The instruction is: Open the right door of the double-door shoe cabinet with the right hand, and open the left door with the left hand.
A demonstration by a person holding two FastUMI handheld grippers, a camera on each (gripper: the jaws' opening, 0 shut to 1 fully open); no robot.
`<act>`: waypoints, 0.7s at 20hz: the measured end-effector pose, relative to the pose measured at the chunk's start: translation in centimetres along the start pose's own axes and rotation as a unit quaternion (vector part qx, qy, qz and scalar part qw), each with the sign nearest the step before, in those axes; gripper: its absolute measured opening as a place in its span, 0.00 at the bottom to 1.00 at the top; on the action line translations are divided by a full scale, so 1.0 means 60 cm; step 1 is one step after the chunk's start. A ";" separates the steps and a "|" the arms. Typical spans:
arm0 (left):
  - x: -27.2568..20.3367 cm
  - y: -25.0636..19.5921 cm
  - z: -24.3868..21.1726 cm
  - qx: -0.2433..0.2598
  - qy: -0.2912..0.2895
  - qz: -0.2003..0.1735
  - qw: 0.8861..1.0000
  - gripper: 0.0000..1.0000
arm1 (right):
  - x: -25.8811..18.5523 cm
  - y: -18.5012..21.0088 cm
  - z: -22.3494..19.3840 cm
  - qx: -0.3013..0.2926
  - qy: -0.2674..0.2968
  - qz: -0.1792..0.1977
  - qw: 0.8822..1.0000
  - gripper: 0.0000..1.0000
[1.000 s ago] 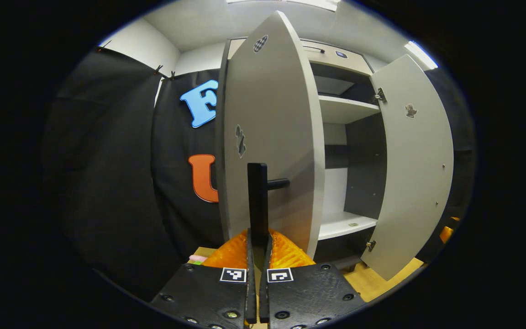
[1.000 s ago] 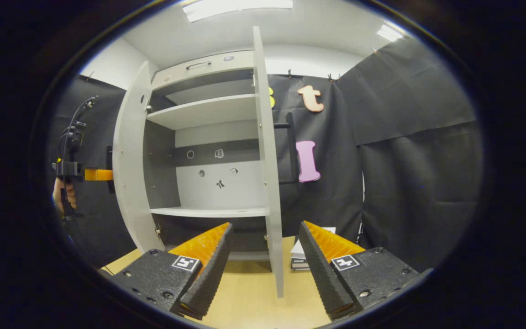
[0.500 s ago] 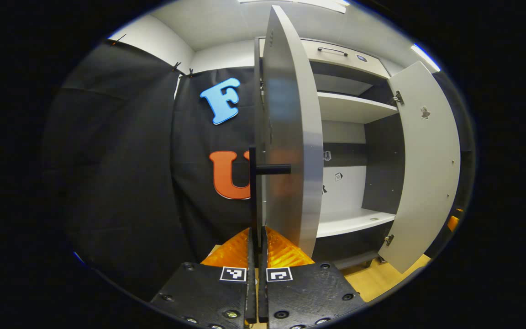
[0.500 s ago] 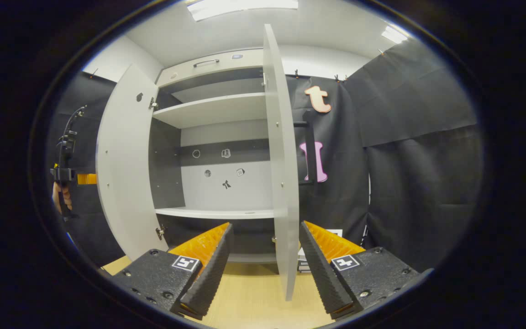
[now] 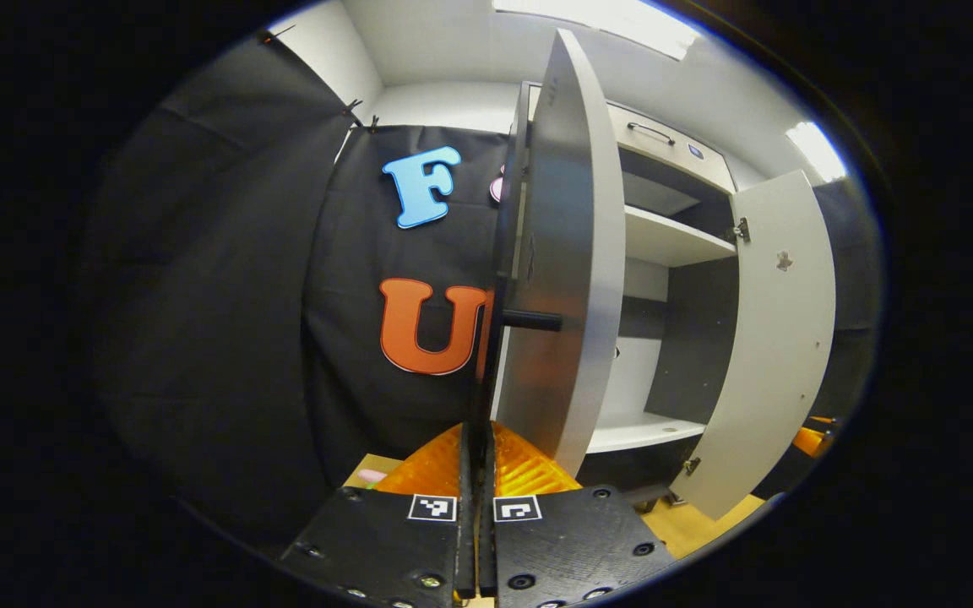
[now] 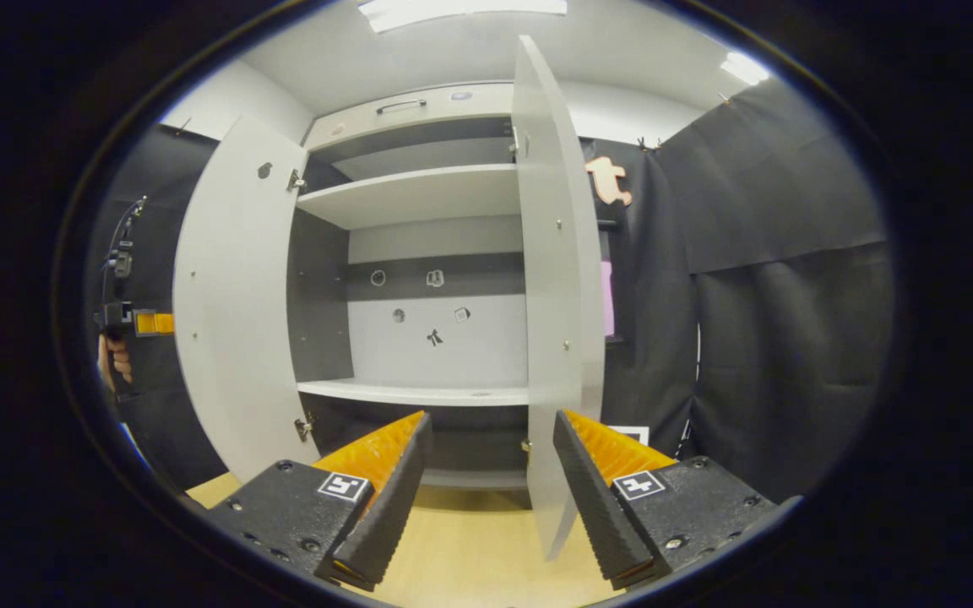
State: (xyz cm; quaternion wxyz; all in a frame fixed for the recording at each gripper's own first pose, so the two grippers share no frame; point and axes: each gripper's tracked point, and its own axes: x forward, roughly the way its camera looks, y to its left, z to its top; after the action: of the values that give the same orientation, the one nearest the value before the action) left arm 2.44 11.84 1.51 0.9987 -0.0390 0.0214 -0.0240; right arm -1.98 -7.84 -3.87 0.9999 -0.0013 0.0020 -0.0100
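Swung wider since a second ago, left door (image 5: 567, 279) stays pinched by its handle (image 5: 486, 371) in left gripper (image 5: 476, 498); right gripper (image 6: 491, 473) gapes empty beside the open right door (image 6: 558, 295); overswing may strain hinges.

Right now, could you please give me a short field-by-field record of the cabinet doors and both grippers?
left door: swung open
right door: swung open, edge toward the right gripper view
left gripper: shut on the left door's handle
handle: dark bar on the left door's outer face
right gripper: open, holding nothing
shelves: bare inside
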 end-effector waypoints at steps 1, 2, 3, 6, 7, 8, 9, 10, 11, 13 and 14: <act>-0.015 0.003 0.002 0.007 -0.006 0.013 1.000 0.02 | 0.003 0.008 -0.002 -0.002 0.001 0.004 1.000 0.88; -0.034 0.005 0.000 0.022 -0.013 0.029 0.999 0.02 | 0.004 0.013 -0.005 -0.006 0.005 0.006 1.000 0.90; -0.056 0.004 0.002 0.045 -0.025 0.048 0.998 0.01 | 0.004 0.013 -0.011 -0.010 0.009 0.006 1.000 0.91; -0.079 -0.066 0.011 0.075 -0.067 0.054 0.993 0.00 | 0.007 0.015 -0.032 -0.017 0.025 0.007 1.000 0.90; -0.072 -0.120 -0.014 0.059 -0.060 0.028 0.996 0.01 | 0.007 0.019 -0.035 -0.018 0.027 0.009 0.999 0.91; -0.064 -0.161 -0.040 0.051 -0.052 0.011 0.997 0.00 | 0.007 0.022 -0.036 -0.017 0.028 0.010 0.999 0.91; -0.054 -0.183 -0.062 0.054 -0.047 0.010 0.997 0.00 | 0.006 0.027 -0.036 -0.014 0.027 0.015 0.999 0.91; -0.042 -0.200 -0.082 0.065 -0.040 0.012 0.997 0.00 | 0.004 0.033 -0.033 -0.012 0.025 0.021 0.999 0.91; -0.031 -0.216 -0.099 0.073 -0.033 0.009 0.997 0.00 | 0.001 0.035 -0.031 -0.012 0.023 0.024 0.999 0.91; -0.016 -0.253 -0.119 0.068 -0.019 -0.024 0.997 0.00 | -0.009 0.030 -0.025 -0.014 0.016 0.020 1.000 0.91; -0.015 -0.266 -0.127 0.064 -0.012 -0.035 0.997 0.00 | -0.013 0.025 -0.022 -0.015 0.011 0.016 1.000 0.91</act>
State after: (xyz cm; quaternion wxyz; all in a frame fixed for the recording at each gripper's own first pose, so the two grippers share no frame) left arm 0.49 -4.60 -4.80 0.9979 0.0237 0.0065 -0.0601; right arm -2.74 -6.31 -5.17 0.9998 -0.0160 0.0136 0.0060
